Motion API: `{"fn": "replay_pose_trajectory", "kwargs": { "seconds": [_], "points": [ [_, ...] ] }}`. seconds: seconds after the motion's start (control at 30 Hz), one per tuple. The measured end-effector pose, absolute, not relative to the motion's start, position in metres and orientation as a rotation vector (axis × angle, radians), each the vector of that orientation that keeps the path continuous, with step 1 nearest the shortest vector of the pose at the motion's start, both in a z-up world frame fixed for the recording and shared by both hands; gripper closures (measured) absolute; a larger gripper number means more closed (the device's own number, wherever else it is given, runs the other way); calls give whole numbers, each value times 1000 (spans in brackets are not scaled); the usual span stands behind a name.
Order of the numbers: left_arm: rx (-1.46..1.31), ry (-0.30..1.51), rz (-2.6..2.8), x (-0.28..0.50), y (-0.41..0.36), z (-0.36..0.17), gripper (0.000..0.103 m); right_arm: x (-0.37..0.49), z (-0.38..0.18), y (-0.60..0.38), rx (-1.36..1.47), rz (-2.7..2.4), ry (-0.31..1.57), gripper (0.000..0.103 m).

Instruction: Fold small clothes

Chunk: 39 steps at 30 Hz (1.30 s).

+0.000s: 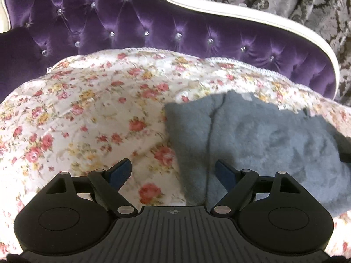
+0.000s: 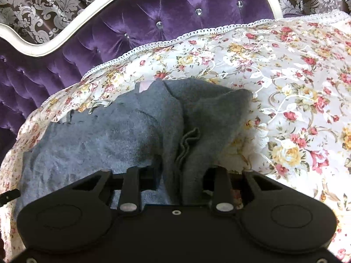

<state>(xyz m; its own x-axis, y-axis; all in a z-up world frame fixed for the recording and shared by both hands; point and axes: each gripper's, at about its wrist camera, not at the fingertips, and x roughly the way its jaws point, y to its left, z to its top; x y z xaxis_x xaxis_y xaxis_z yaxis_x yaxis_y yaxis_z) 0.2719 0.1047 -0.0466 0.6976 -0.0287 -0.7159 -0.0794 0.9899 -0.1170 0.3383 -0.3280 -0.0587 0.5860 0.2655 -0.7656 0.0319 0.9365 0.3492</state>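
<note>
A small grey fleece garment (image 1: pixel 263 135) lies rumpled on the floral bedspread (image 1: pixel 87 114), right of centre in the left wrist view. My left gripper (image 1: pixel 173 171) hovers open over the garment's left edge, its blue-padded right finger (image 1: pixel 223 171) above the cloth and its left finger (image 1: pixel 122 171) above bare bedspread. In the right wrist view the same garment (image 2: pixel 109 135) spreads to the left. A bunched fold of it rises into my right gripper (image 2: pixel 182 171), whose jaws stand narrow and pinch that fold. The cloth hides the right fingertips.
A purple tufted headboard (image 1: pixel 131 28) with a white frame (image 1: pixel 241 15) stands behind the bed. Grey damask curtain (image 1: pixel 296 2) hangs beyond it. The bedspread (image 2: pixel 285 87) has a lace edge (image 2: pixel 175 39) and stretches wide to the right of the garment.
</note>
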Motion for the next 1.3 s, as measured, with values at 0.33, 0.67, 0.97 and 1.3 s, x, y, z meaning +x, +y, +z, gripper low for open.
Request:
{"fn": "replay_pose_trajectory", "kwargs": {
  "seconds": [0.33, 0.67, 0.97, 1.3],
  "points": [
    [-209, 791, -17, 270, 129, -36, 20, 330, 15, -285, 214, 174, 841, 78],
    [-303, 792, 28, 271, 162, -40, 20, 348, 41, -134, 96, 447, 860, 78],
    [-349, 794, 68, 271, 180, -42, 20, 343, -20, -34, -29, 547, 945, 72],
    [-366, 763, 85, 267, 183, -39, 20, 324, 20, -87, 288, 778, 730, 54]
  ]
}}
